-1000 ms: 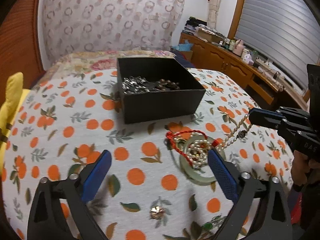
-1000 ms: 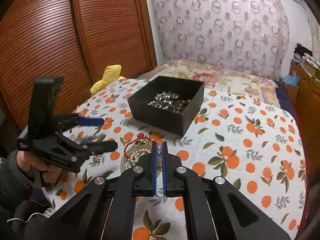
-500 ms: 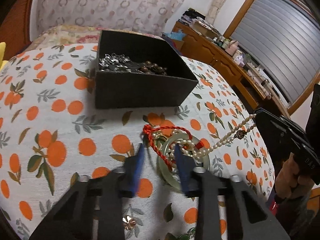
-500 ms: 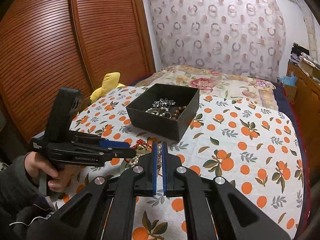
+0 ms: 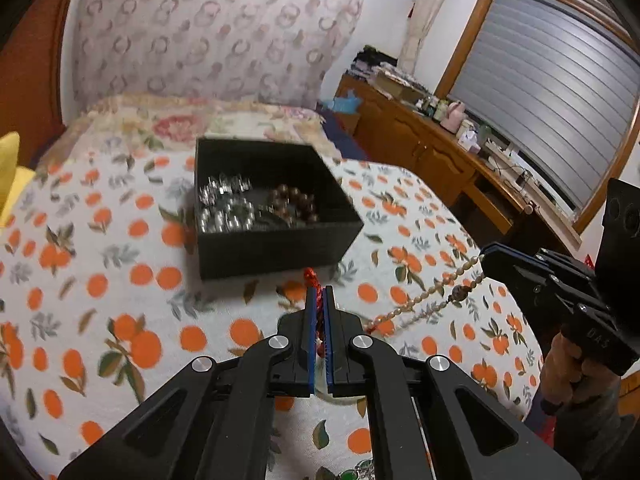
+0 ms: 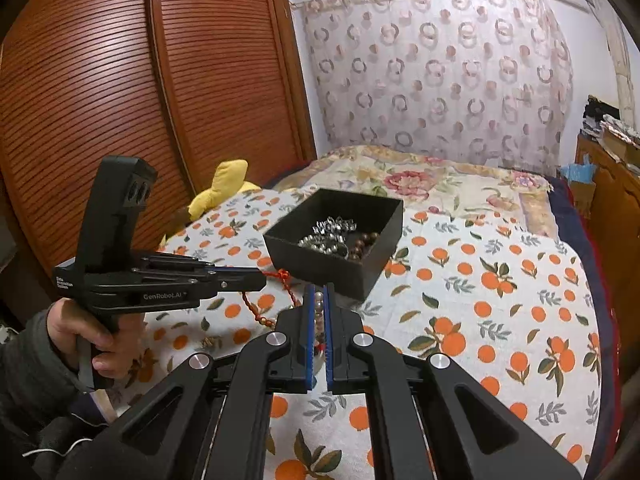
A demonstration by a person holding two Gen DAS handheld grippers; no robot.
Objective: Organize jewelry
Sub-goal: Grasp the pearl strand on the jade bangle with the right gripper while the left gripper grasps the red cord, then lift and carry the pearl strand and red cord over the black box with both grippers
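Two grippers are clamped on jewelry above the bed: left gripper pinches a red cord, right gripper a pearl necklace, near the black box.

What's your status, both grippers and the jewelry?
Left gripper shut on red cord. Right gripper shut on pearl strand. Black box ahead, already holding jewelry; path unobstructed.

jewelry in box, box on bedspread
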